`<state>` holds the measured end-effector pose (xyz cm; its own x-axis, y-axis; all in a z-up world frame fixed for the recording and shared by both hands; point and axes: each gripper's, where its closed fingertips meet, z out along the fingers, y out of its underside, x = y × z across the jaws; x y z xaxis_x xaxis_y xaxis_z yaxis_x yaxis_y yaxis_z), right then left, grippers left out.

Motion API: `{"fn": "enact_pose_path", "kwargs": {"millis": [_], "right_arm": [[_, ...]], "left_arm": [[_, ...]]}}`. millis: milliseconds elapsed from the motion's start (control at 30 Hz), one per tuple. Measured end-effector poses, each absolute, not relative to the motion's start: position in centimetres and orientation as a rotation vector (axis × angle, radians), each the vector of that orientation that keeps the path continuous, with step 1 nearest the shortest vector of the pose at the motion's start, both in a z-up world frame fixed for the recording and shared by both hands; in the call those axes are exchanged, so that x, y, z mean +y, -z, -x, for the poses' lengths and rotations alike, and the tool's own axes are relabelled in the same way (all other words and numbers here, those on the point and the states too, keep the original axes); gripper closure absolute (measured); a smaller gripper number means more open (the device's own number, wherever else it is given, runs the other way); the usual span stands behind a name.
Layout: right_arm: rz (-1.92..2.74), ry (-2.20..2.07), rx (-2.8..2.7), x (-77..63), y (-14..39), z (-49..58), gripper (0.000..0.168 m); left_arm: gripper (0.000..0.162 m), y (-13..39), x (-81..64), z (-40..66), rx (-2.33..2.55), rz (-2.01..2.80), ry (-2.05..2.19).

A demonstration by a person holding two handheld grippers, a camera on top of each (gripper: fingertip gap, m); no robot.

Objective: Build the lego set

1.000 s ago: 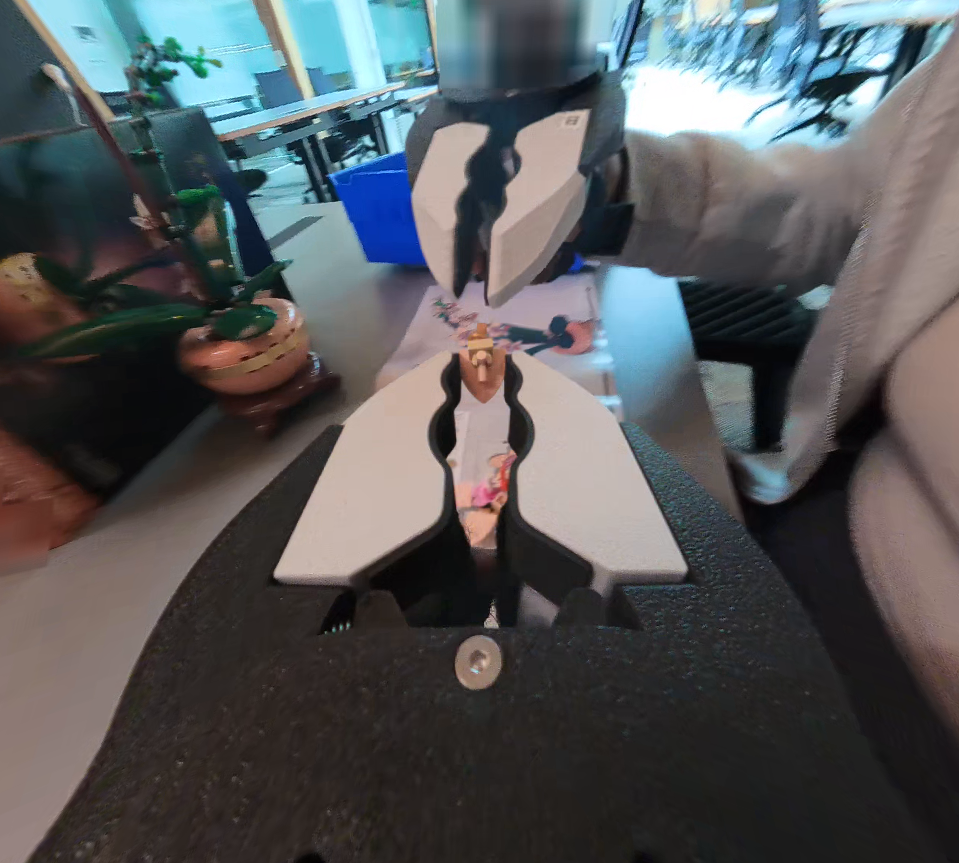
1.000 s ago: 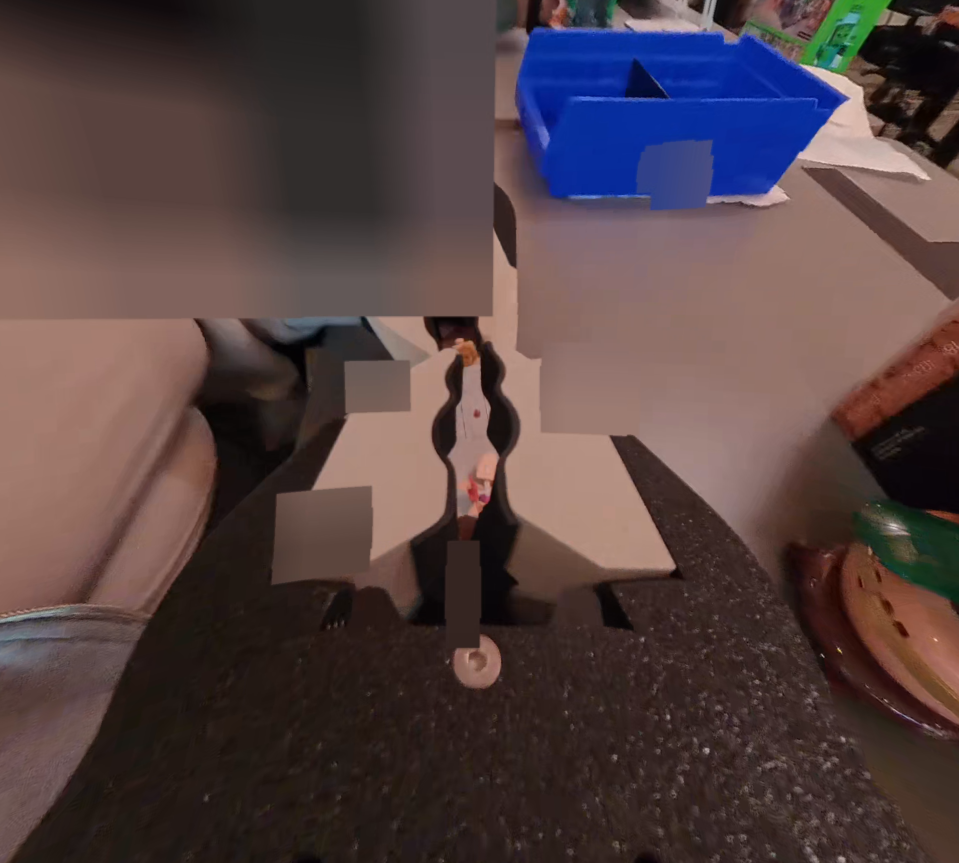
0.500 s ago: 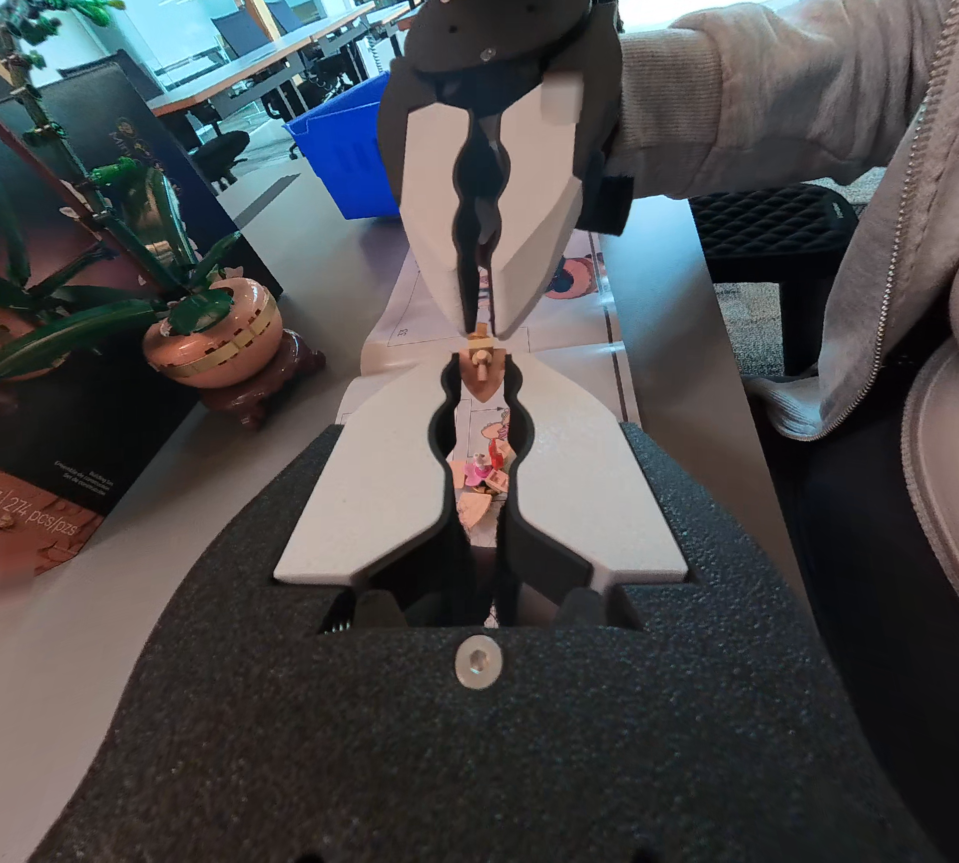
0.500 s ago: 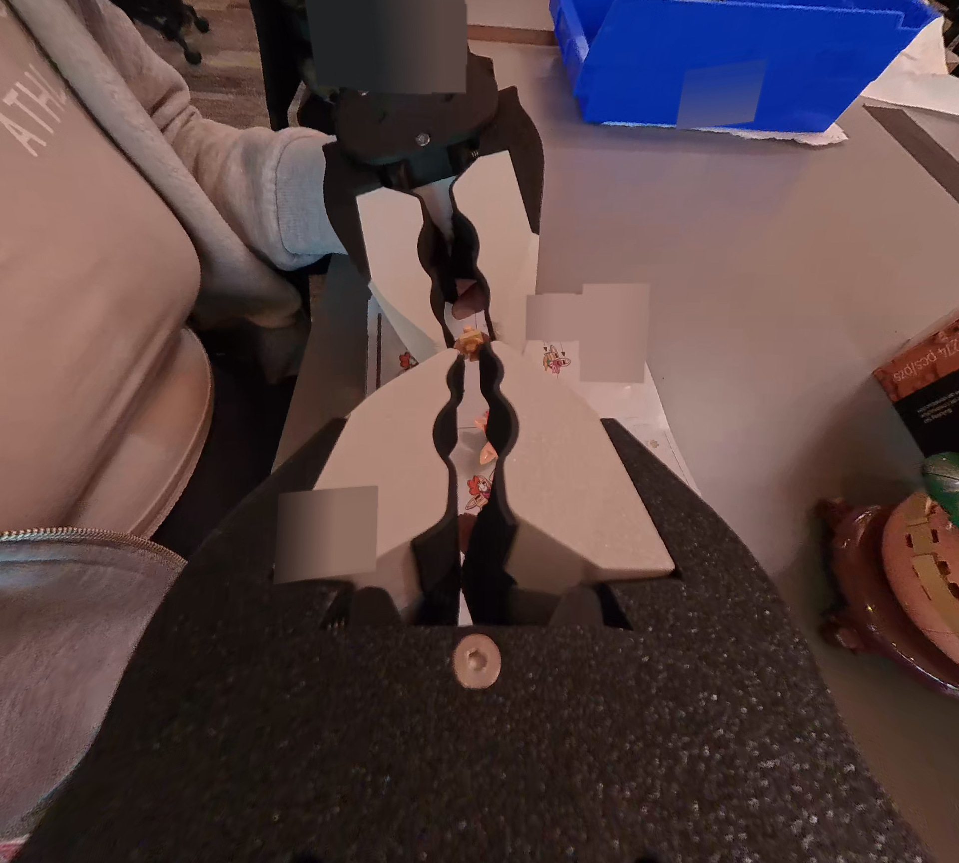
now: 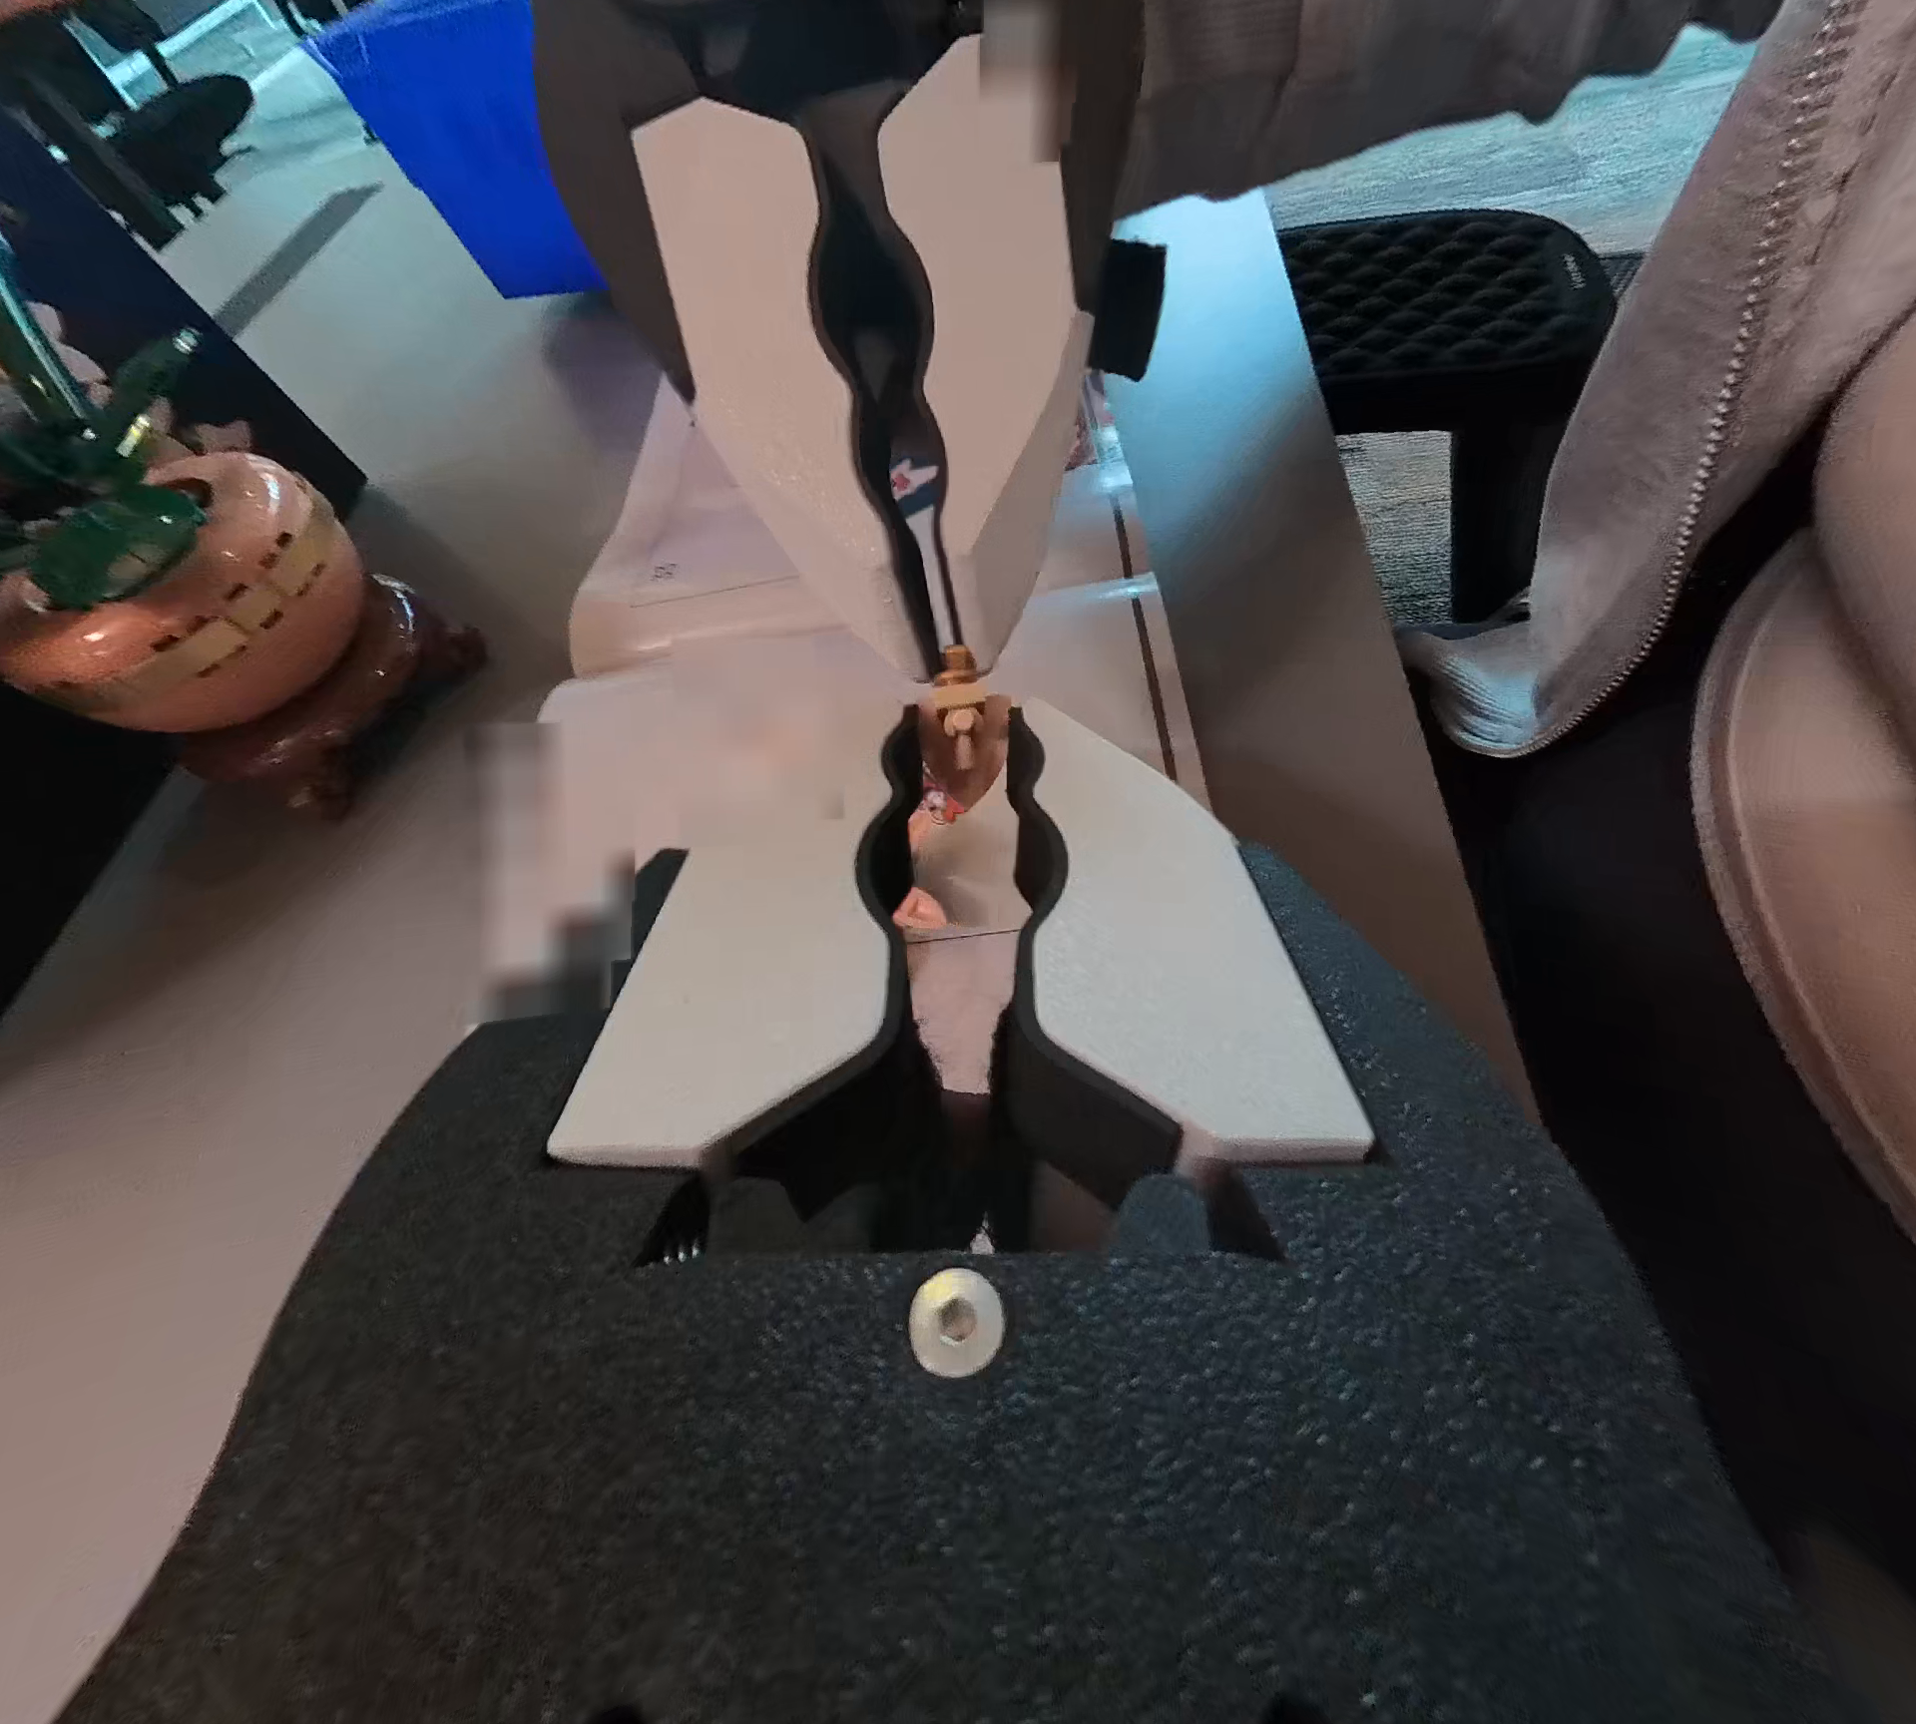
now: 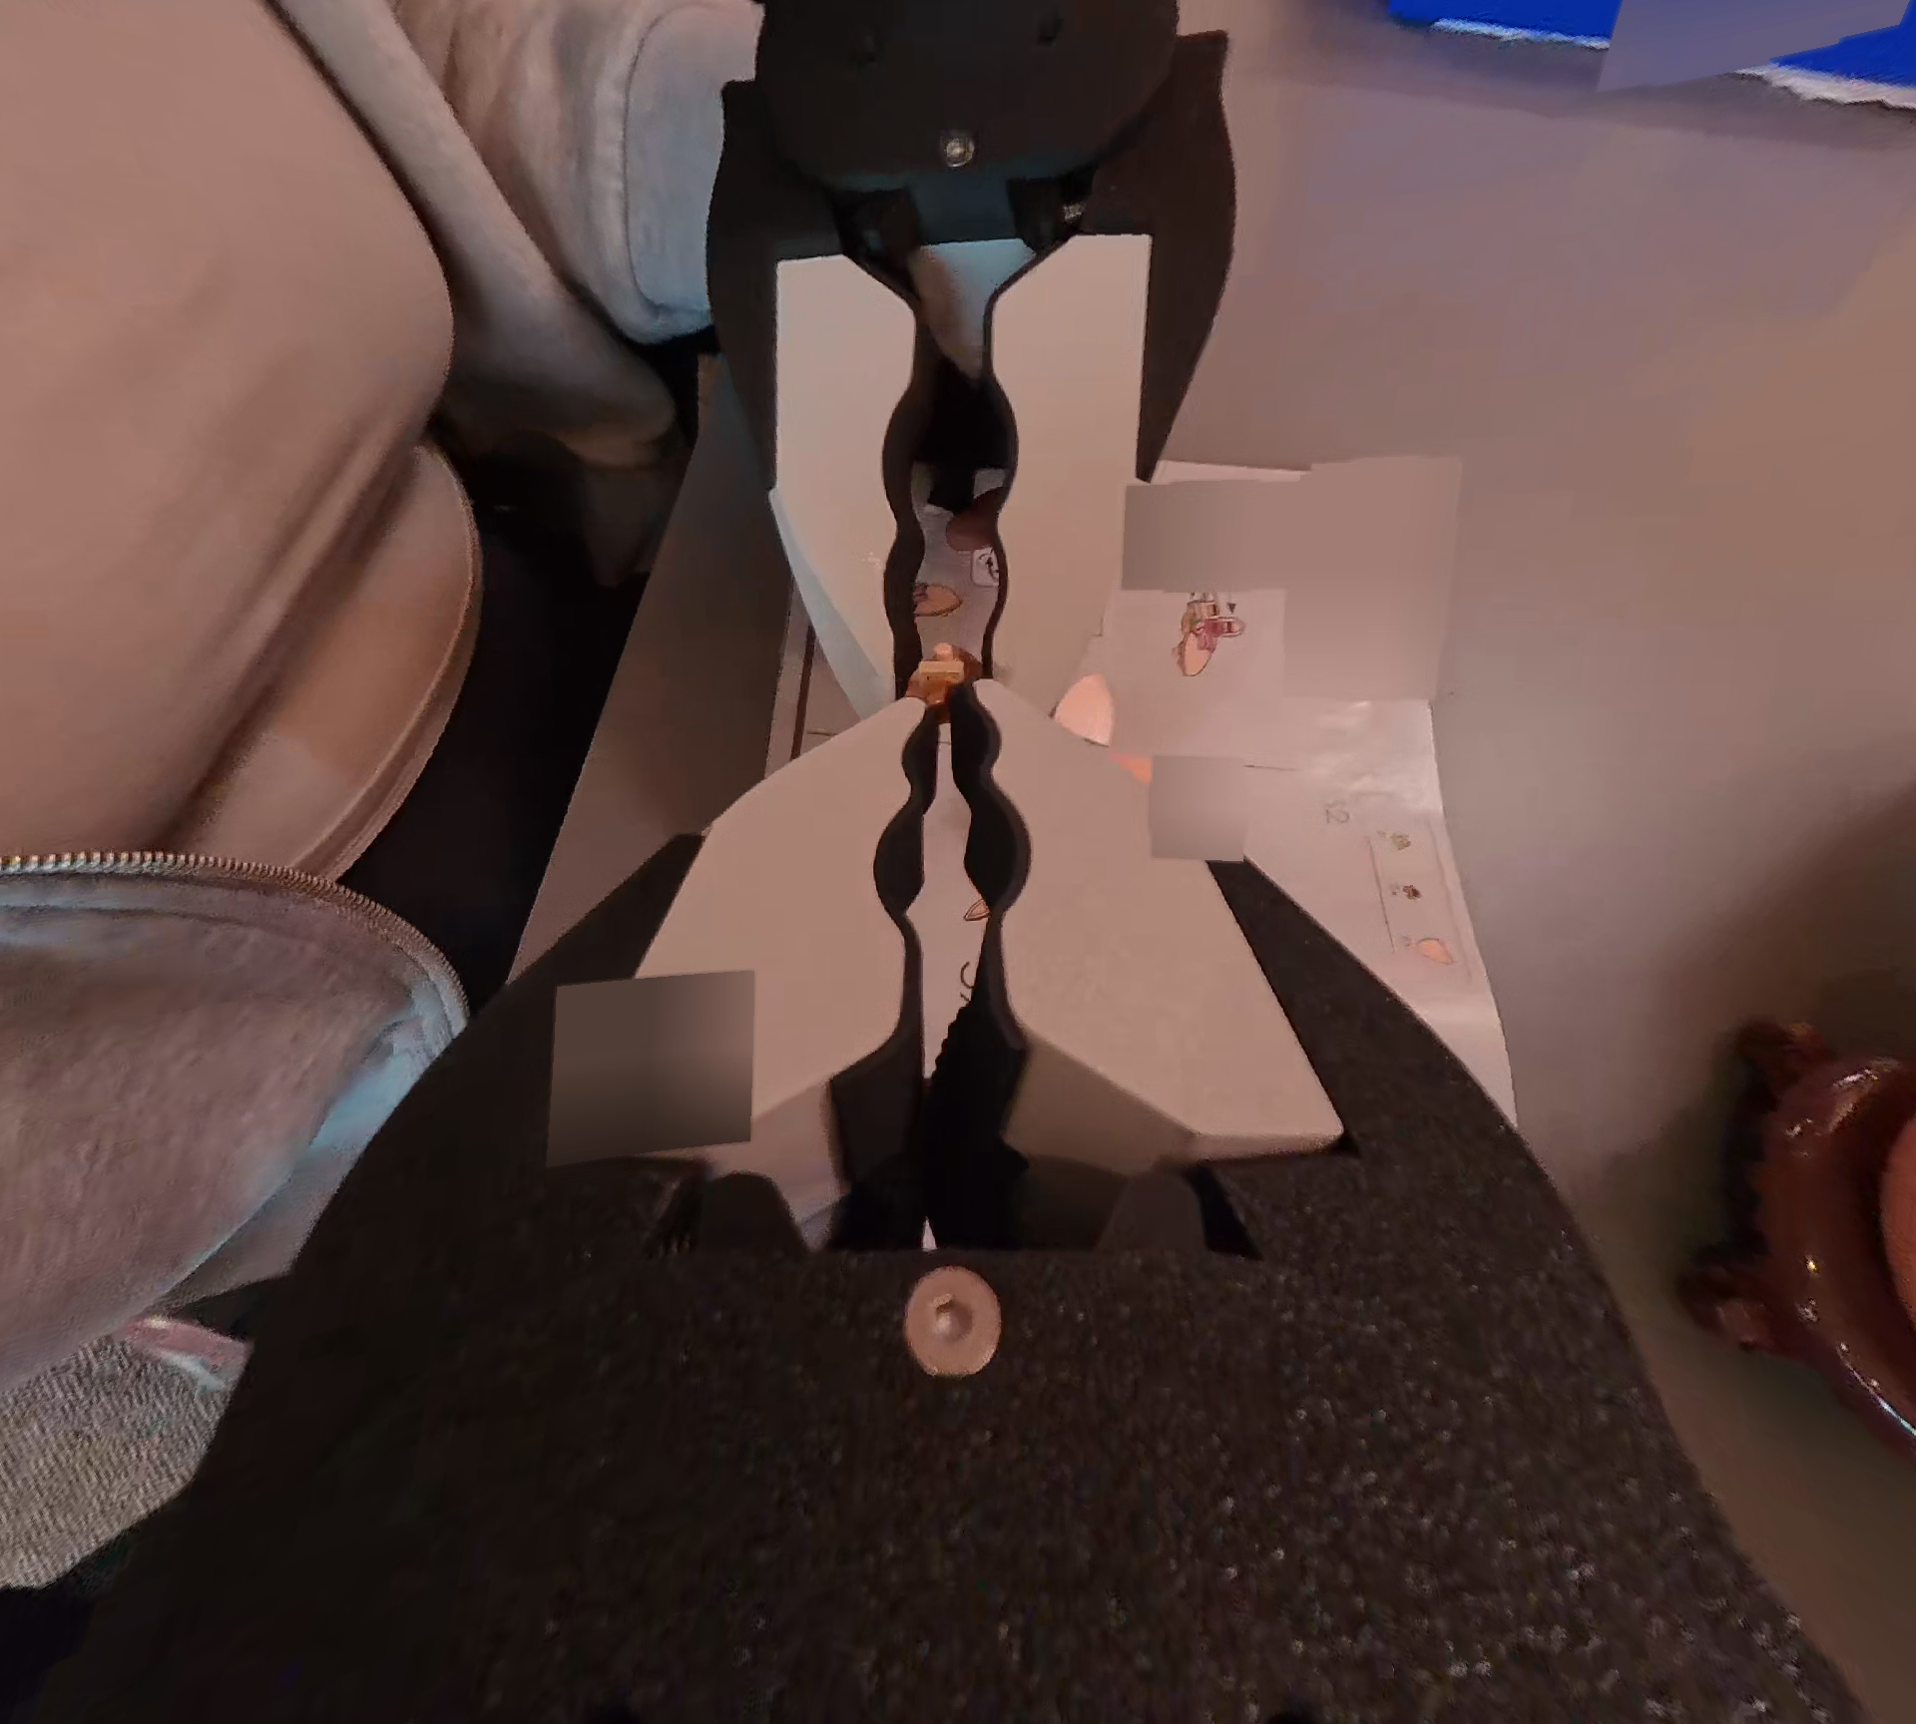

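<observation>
**Two grippers meet tip to tip over the booklet**

Two grippers face each other above the table (image 5: 311, 949). The left gripper (image 5: 962, 712) is clenched on a small tan-and-pink lego piece (image 5: 959, 736) at its fingertips. The right gripper (image 5: 949, 653) comes down from above, tips pinched on a small gold piece (image 5: 956, 665) that touches the top of the tan one. In the right wrist view the gold piece (image 6: 938, 677) sits between the right gripper (image 6: 946, 705) and the left gripper (image 6: 944, 653).

Under them lies an open instruction booklet (image 6: 1337, 741). A pink lego pot (image 5: 197, 596) with green leaves stands on a brown base near the left edge; a blue bin (image 5: 456, 119) sits farther back.
</observation>
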<state>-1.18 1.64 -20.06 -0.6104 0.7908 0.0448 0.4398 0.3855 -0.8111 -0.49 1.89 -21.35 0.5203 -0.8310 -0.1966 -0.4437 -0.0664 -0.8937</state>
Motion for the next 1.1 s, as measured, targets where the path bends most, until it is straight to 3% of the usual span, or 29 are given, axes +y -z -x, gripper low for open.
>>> {"fn": "enact_pose_path", "kwargs": {"millis": [667, 1100], "right_arm": [[1.497, -0.851, -2.021, 3.1, 22.8, 1.5, 0.167], [1.448, -0.648, -2.223, 2.5, 23.5, 1.2, 0.167]], "left_arm": [[0.147, 24.1, 3.0, 1.3, 0.950, 1.977, 0.416], [0.147, 25.0, 2.7, 0.8, 1.023, 2.024, 0.390]]}}
